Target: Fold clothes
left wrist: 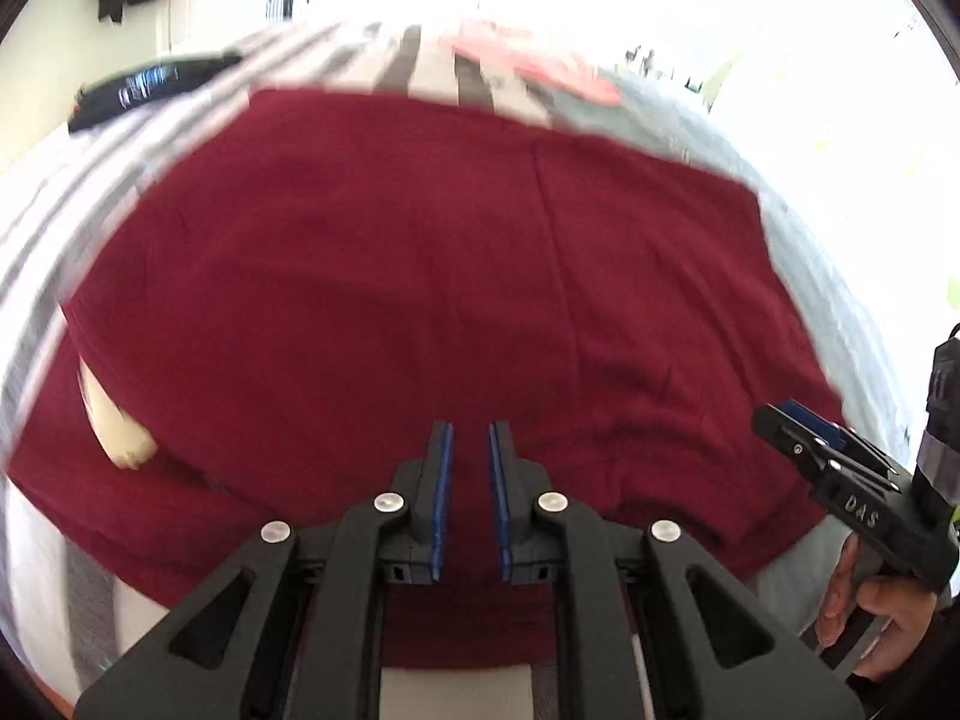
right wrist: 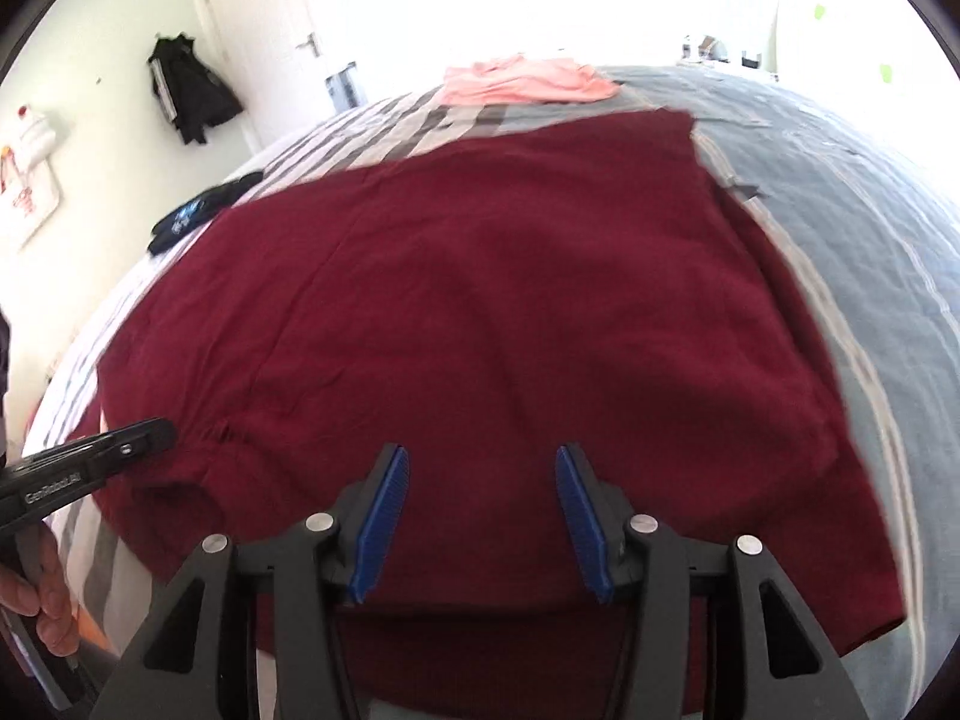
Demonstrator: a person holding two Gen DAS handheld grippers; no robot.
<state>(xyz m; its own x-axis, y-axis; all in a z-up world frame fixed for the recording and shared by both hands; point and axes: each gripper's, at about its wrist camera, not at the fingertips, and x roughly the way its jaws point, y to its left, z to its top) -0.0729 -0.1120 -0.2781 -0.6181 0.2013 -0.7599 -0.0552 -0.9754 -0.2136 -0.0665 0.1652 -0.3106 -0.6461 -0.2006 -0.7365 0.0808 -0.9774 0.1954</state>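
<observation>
Two grippers, left point(left wrist: 470, 450) narrowly parted, right point(right wrist: 483, 480) wide, both empty, are held at 6 o'clock over the flat maroon garment point(right wrist: 480, 312), seemingly for edge access.

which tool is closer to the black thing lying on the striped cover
Left. The black item lies at the far left of the bed, on the left tool's side; the right tool sits further right over the maroon garment.

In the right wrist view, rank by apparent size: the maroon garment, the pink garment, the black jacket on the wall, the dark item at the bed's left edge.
1. maroon garment, by far.
2. pink garment.
3. black jacket.
4. dark item.

The last three look close in size and lie at different distances, so their order is unsure.
</observation>
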